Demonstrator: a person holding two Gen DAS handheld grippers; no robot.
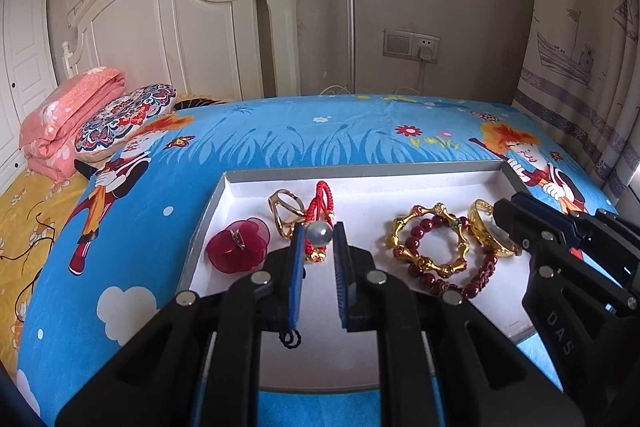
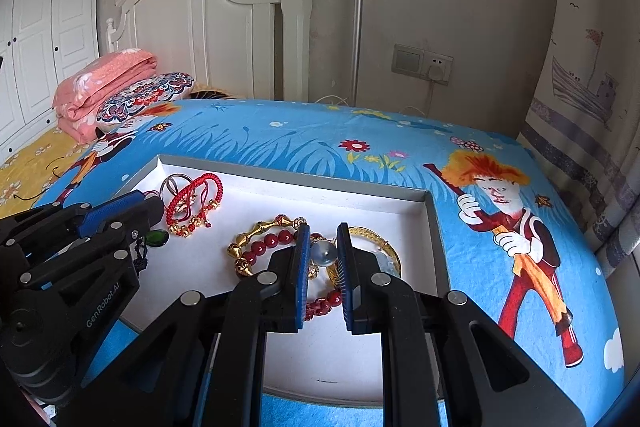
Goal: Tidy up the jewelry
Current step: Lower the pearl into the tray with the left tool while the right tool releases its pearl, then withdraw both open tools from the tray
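A shallow white tray (image 1: 360,187) lies on the blue cartoon bedsheet and holds jewelry. My left gripper (image 1: 319,235) is shut on a grey pearl bead (image 1: 319,234), above a red cord bracelet (image 1: 320,195) with gold charms. My right gripper (image 2: 323,251) is shut on a second grey pearl bead (image 2: 323,251), over a gold bamboo bangle (image 2: 260,233), dark red bead bracelets (image 2: 272,241) and a gold watch (image 2: 384,251). In the left view the right gripper (image 1: 502,217) reaches over the watch (image 1: 486,227). A red flower brooch (image 1: 238,245) and a gold ring (image 1: 286,209) lie at the tray's left.
A green pendant (image 2: 156,238) on a black cord lies by the left gripper (image 2: 132,205). Pink folded quilt (image 1: 68,115) and patterned pillow (image 1: 128,115) sit by the white headboard (image 1: 168,19). A curtain (image 1: 580,47) hangs at the right; a wall socket (image 1: 412,45) is behind.
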